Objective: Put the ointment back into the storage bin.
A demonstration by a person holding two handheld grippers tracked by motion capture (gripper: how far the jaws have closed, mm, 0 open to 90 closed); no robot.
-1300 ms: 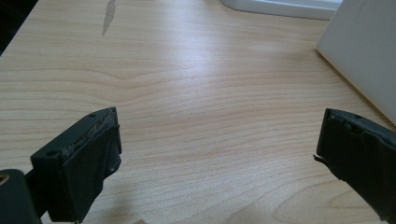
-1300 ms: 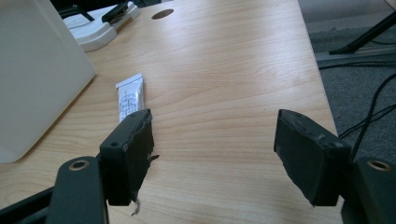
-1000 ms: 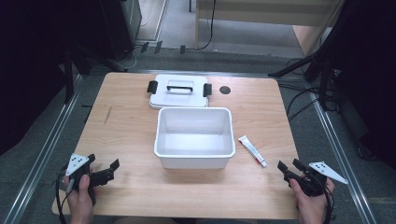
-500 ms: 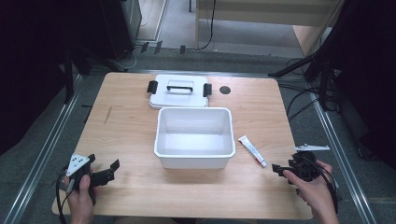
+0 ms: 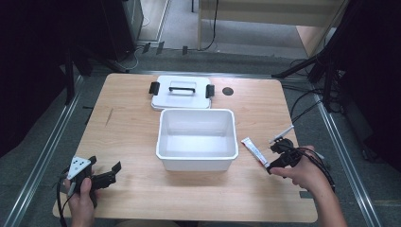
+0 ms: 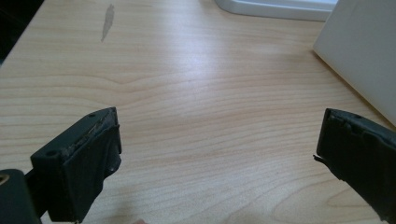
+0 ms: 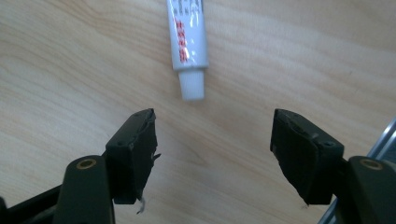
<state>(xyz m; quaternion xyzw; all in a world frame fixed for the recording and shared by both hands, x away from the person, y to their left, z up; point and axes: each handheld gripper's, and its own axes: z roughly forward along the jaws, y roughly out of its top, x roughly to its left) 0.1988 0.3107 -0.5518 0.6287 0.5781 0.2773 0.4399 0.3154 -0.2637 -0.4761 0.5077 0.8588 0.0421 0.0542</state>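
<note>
A small white tube with red print (image 5: 254,150) lies flat on the wooden table just right of the open white bin (image 5: 163,142). My right gripper (image 5: 270,160) hovers close to the tube's near end. In the right gripper view the capped end of the tube (image 7: 189,46) lies just beyond my right gripper (image 7: 212,126), whose jaws have just been closing a little, still open with only bare wood between them. My left gripper (image 5: 105,165) rests open near the front left corner. My left gripper (image 6: 219,126) points across bare wood toward the bin's wall (image 6: 364,46).
The bin's white lid (image 5: 182,92), with a handle and black clips, lies flat behind the bin. A dark round hole (image 5: 228,91) sits right of the lid. A grey streak (image 5: 109,116) marks the wood at left. The table's right edge and a metal rail (image 5: 345,161) run close to my right hand.
My right hand has moved from the front right corner up and leftward toward the tube, turning the gripper onto it. The left gripper has stayed where it was.
</note>
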